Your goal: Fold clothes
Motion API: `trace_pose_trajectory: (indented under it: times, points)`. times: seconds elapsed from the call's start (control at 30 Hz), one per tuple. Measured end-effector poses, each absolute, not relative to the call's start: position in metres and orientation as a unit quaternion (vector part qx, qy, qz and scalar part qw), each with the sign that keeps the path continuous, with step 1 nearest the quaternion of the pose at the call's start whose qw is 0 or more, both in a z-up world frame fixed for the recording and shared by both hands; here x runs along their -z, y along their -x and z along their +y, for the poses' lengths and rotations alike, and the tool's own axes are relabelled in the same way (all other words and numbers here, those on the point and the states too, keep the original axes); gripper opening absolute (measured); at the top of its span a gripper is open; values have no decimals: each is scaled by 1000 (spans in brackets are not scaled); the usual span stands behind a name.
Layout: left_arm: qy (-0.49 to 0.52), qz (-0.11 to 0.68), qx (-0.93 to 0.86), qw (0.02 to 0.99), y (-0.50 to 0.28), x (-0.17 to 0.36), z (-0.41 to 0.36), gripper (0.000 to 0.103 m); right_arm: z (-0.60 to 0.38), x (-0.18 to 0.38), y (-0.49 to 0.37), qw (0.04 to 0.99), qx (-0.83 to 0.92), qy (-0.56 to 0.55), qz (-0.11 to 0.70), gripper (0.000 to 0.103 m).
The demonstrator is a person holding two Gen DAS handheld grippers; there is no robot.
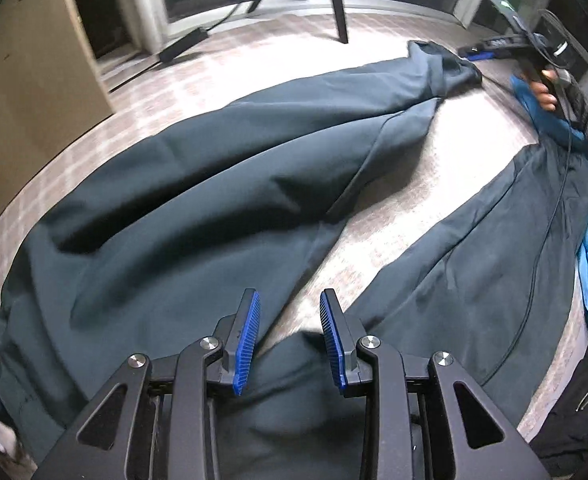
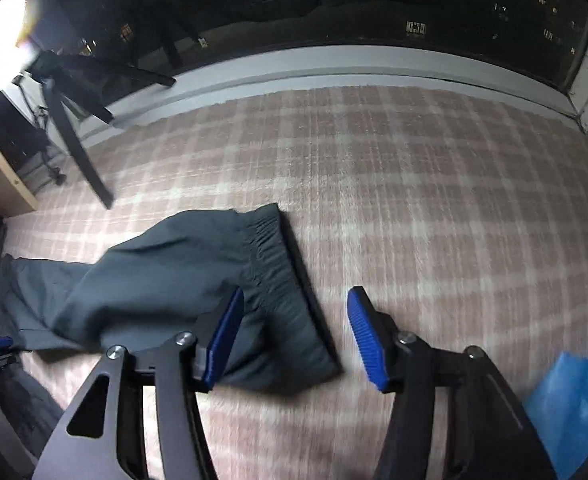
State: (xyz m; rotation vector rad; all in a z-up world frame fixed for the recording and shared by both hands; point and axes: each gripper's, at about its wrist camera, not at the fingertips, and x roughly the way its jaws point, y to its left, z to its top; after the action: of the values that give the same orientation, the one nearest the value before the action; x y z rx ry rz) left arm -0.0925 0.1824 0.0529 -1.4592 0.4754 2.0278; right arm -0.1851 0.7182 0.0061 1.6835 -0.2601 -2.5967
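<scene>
We find the dark trousers (image 1: 198, 184) spread flat on the pink checked blanket (image 2: 414, 184), legs forked apart. In the left wrist view one leg runs toward 1 o'clock and the other toward 3 o'clock. The left gripper (image 1: 290, 334) hangs over the crotch, jaws apart with nothing between them. The right gripper (image 2: 294, 332) sits above the leg cuff (image 2: 278, 248), jaws apart, no cloth pinched, the cuff lying under the left pad. A blue garment (image 2: 574, 392) lies at 4 o'clock in the right wrist view.

We judge the step to be re-gripping for the first fold. To do it well:
- pinch the cuff through both layers, near its edge
- take the waist side likewise
- carry one leg over the other, seams aligned, without dragging the blanket
</scene>
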Motion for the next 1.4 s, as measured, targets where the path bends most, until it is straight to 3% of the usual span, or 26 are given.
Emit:
trace_pose_trajectory:
  times: [0.03, 0.07, 0.1, 0.2, 0.27, 0.4, 0.47, 0.53, 0.6, 0.63, 0.67, 0.7, 0.83, 0.87, 0.9, 0.93, 1.0, 1.23, 1.3, 1.33, 1.4]
  points:
    - [549, 179, -762, 294, 94, -51, 187, 30, 715, -3, 188, 21, 835, -544, -79, 53]
    - [551, 177, -760, 297, 97, -50, 192, 30, 711, -1, 189, 30, 834, -545, -79, 45]
    - [549, 178, -759, 301, 97, -49, 198, 30, 707, 1, 190, 40, 833, -545, -80, 24]
    - [539, 196, -759, 309, 97, -46, 218, 30, 703, 1, 188, 40, 837, -537, -99, 8]
    - [534, 199, -757, 319, 98, -45, 229, 30, 708, -7, 186, 45, 841, -522, -138, 5]
    - [513, 203, -766, 329, 100, -47, 255, 30, 718, -31, 180, 45, 851, -490, -182, 5]
    - [493, 219, -776, 327, 99, -51, 270, 30, 713, -37, 180, 50, 855, -493, -153, 7]
    - [471, 246, -782, 326, 101, -51, 281, 30, 707, -37, 181, 47, 851, -510, -120, 20]
    - [460, 266, -780, 330, 102, -49, 292, 30, 708, -32, 178, 41, 843, -527, -97, 57]
    - [459, 272, -777, 334, 105, -46, 297, 30, 708, -29, 175, 38, 844, -527, -89, 60]
    - [466, 274, -771, 336, 106, -42, 299, 19, 708, -23, 175, 35, 841, -533, -84, 60]
    - [473, 275, -765, 339, 108, -38, 300, 1, 708, -18, 175, 33, 837, -540, -80, 60]
    - [466, 265, -768, 352, 108, -45, 295, 1, 706, 5, 178, 29, 820, -567, -67, 60]
    - [463, 258, -770, 356, 109, -50, 293, 1, 706, 3, 177, 26, 829, -555, -65, 50]
    - [460, 251, -772, 361, 109, -55, 290, 1, 707, 3, 177, 30, 828, -555, -73, 22]
    - [460, 241, -773, 365, 109, -63, 287, 1, 711, 2, 177, 31, 827, -553, -92, 22]
    - [460, 220, -774, 375, 109, -78, 281, 1, 716, -4, 177, 30, 829, -545, -126, 7]
    - [473, 189, -743, 434, 75, -115, 264, 3, 757, -73, 140, 4, 859, -462, -221, 4]
    - [515, 179, -705, 453, 62, -101, 262, 16, 754, -75, 127, -56, 856, -487, -164, 6]
    - [523, 180, -699, 453, 58, -97, 259, 17, 751, -70, 123, -88, 848, -508, -123, 8]
    - [533, 175, -701, 441, 54, -93, 246, 18, 749, -53, 120, -89, 826, -549, -88, 24]
